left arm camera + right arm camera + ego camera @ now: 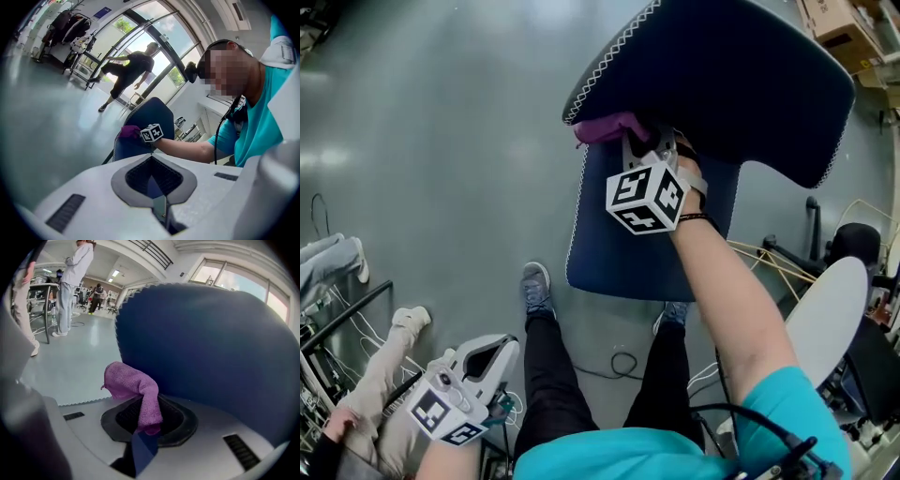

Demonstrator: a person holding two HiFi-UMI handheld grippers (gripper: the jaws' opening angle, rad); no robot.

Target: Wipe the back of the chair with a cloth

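**At the chair's back, a purple cloth held in the jaws**

Against the lower edge of the dark blue chair back [722, 75], the right gripper [647, 142] has its jaws closed on a purple cloth [607, 128]. The cloth bunches out to the left of the tips and touches the padding just inside the white zigzag stitching. Seen from the right gripper view, the cloth [129, 380] rises out of the clamped jaws and folds over to the left. The chair back [206, 348] fills the frame right behind it. Below the gripper lies the chair seat [628, 244], tipped toward the person's legs.

Low at the person's left side, well apart from the chair, hangs the left gripper [490, 359]. Its jaws appear to meet at the tips with nothing between them, though the wide lens leaves the contact hard to judge. Grey floor [441, 141] spreads around the chair.
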